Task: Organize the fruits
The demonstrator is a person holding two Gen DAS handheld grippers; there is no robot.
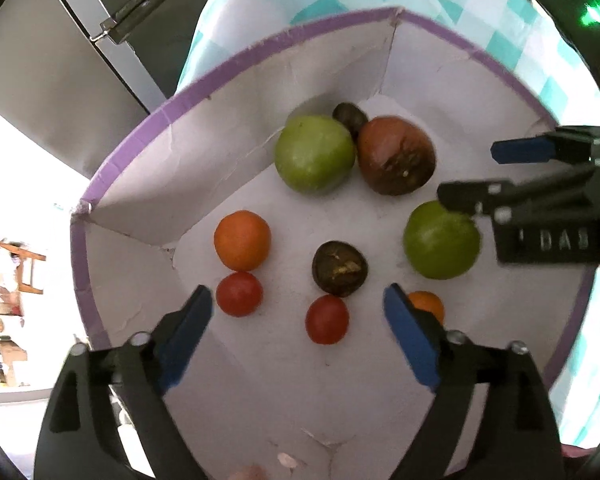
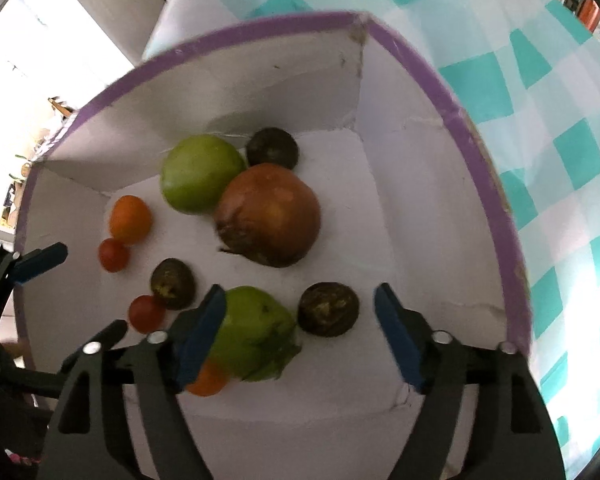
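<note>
A white cardboard box with a purple rim (image 1: 180, 100) holds several fruits. Two green ones (image 1: 314, 154) (image 1: 442, 240), a big red-brown one (image 1: 396, 156), orange, small red and dark wrinkled ones lie on its floor. My left gripper (image 1: 297, 290) hangs open over the box; a small red fruit (image 1: 326, 320) and a dark fruit (image 1: 339, 268) lie loose below its gap. My right gripper (image 2: 300, 291) is open too, above a green fruit (image 2: 252, 332) and a dark fruit (image 2: 328, 310), with neither pad touching. An orange fruit (image 2: 206, 380) is partly hidden behind its left finger.
The box stands on a teal-and-white checked cloth (image 2: 560, 152). In each wrist view the other gripper reaches in from the side, the right gripper (image 1: 468, 172) and the left gripper (image 2: 90, 288). A grey fridge (image 1: 60, 60) stands beyond the table's far edge.
</note>
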